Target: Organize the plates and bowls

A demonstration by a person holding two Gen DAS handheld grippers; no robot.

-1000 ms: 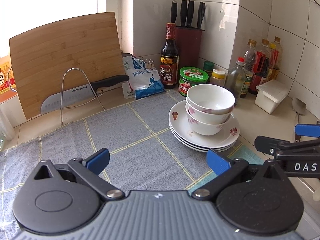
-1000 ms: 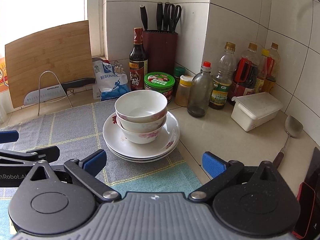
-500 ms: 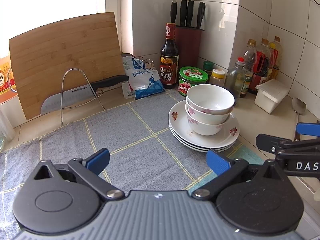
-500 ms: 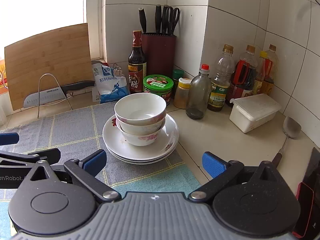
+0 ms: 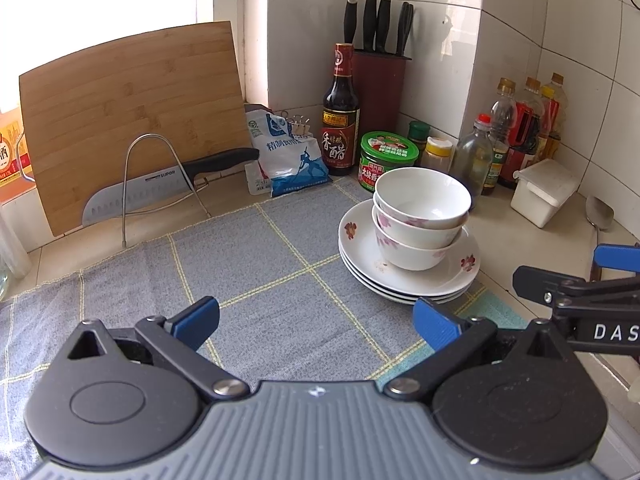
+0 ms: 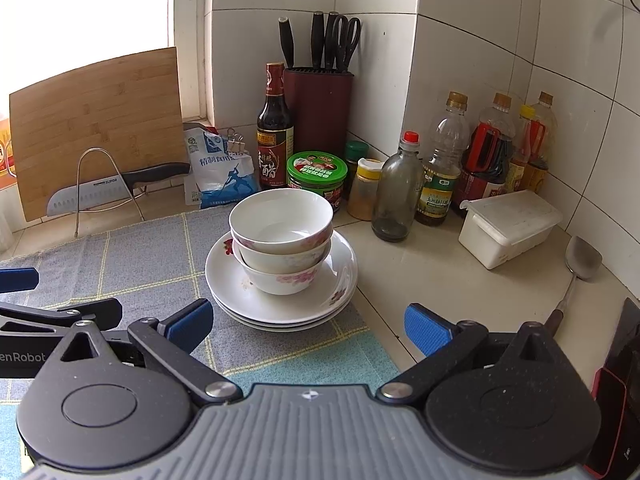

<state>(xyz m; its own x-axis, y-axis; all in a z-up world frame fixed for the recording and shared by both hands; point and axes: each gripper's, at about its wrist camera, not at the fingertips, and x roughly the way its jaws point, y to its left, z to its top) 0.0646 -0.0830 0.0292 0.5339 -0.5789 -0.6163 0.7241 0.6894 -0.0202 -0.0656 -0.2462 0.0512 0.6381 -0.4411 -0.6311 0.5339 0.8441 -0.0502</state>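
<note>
White porcelain sitting stacked near the counter's back right corner: bowls (image 5: pixel 420 220) nesting on plates (image 5: pixel 408 280), all on the grey cloth's (image 5: pixel 256 272) right edge.

Left wrist view: left gripper (image 5: pixel 316 320) hovering over the cloth, jaws standing wide, gripping nothing. Stack lying ahead and to the right of its centre line, just beyond the right blue pad. Right gripper (image 5: pixel 568 276) showing at the right edge, side-on, its gap not readable from here. Cutting board (image 5: pixel 132 120) and knife (image 5: pixel 172 184) leaning at the back left, well apart from the stack.

Right wrist view: right gripper (image 6: pixel 306 326) also spread wide, holding nothing. Bowls (image 6: pixel 282 236) and plates (image 6: pixel 280 300) lying almost dead ahead, slightly left of centre, sitting between the two pads' lines. Left gripper's finger (image 6: pixel 60 312) poking in from the left. Bottles (image 6: pixel 440 168) and white box (image 6: pixel 508 226) crowding the back right corner.

Judging right gripper nearer and better lined up. Stack round, no long axis; bowl rims the likely grip point. Scene fitting either a finished stack or one awaiting sorting.
</note>
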